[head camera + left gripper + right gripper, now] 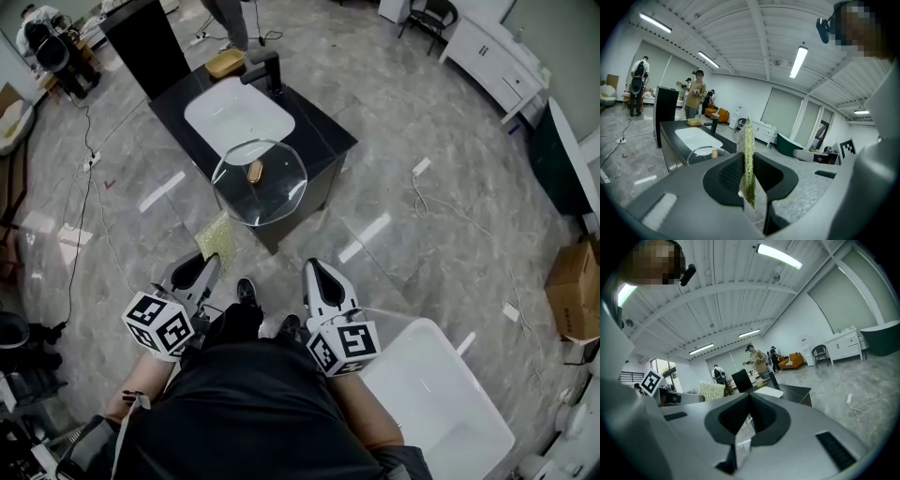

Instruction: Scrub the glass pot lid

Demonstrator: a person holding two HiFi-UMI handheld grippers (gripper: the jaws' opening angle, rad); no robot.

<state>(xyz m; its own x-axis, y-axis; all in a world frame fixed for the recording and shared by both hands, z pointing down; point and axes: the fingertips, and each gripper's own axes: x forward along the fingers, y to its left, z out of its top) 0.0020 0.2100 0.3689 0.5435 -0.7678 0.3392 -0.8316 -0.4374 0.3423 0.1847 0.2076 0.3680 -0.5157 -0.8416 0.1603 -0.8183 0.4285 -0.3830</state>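
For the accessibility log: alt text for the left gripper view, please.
The left gripper is shut on a thin green scouring pad, seen edge-on. Beyond it, a glass pot lid lies on a dark sink counter.

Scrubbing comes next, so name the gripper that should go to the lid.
Left. The left gripper is shut on the pad, with the lid ahead on the counter. The right gripper is shut and empty.

The glass pot lid [260, 180] is clear, and its knob [255, 172] is tan. The scouring pad [748, 159] is yellow-green and glittering. The counter [323, 127] is black, and its basin [239, 117] is white. The left gripper [208, 262] and right gripper [312, 267] are light grey with black pads [729, 176]. Their cubes [159, 324] carry black-and-white squares. The floor [422, 234] is grey marble.
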